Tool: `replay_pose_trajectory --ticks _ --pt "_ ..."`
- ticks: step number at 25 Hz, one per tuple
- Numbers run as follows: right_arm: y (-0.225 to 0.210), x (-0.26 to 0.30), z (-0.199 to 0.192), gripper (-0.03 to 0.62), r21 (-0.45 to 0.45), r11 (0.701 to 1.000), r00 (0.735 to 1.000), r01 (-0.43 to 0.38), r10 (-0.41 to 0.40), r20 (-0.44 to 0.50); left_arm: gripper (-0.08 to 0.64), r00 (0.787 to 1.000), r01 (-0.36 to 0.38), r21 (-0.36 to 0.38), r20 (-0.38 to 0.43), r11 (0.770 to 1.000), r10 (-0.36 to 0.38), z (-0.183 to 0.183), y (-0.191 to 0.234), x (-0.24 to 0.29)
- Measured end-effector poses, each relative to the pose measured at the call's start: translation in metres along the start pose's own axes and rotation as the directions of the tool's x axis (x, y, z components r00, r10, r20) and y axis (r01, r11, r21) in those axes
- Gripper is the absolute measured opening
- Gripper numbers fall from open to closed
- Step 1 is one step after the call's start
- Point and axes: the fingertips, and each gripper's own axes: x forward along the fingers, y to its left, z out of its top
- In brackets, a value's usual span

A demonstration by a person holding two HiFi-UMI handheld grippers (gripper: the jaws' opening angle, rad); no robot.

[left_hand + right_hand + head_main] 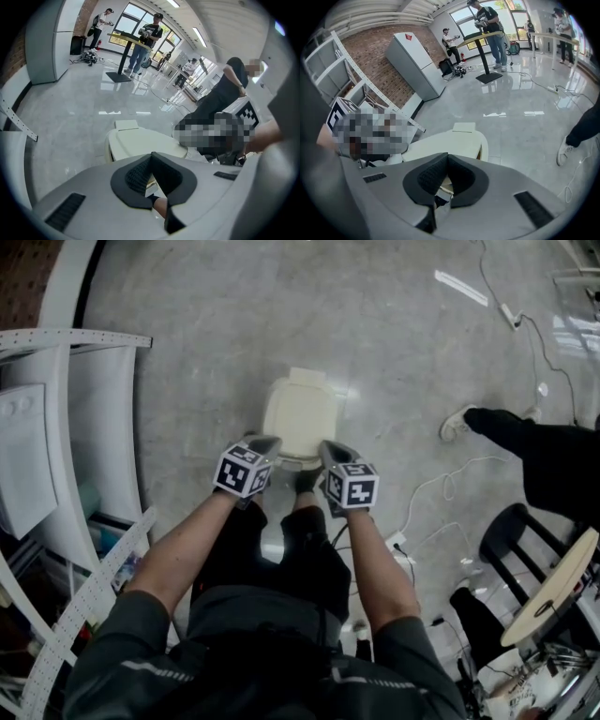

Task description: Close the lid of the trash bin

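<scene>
My left gripper [265, 442] and right gripper [334, 448] both have their fingers pressed together and hold nothing. They hover just over the near edge of the trash bin [300, 413] at 12 o'clock. Its lid [451, 140] lies almost flat, with a thin gap on one side, so I judge that one last push down is needed. A shelf frame [75, 337] stands at 9 o'clock and a person's shoe [457, 424] at 2 o'clock. Both are well apart from the bin, and nothing is in the way.

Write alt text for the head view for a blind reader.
Seen from above, a person holds the left gripper and right gripper, jaws together, at the near edge of a cream trash bin on a grey floor. White shelving at left; another person's leg at right.
</scene>
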Motion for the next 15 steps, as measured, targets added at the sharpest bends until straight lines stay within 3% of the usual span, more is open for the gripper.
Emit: replay_pose_trajectory --ticks 15 --pt "-0.004 0.03 -0.064 -0.002 0.002 1.0 0.996 -0.014 0.015 -0.083 -0.002 0.998 -0.034 -0.044 -0.059 0.998 0.032 -0.066 0.011 0.035"
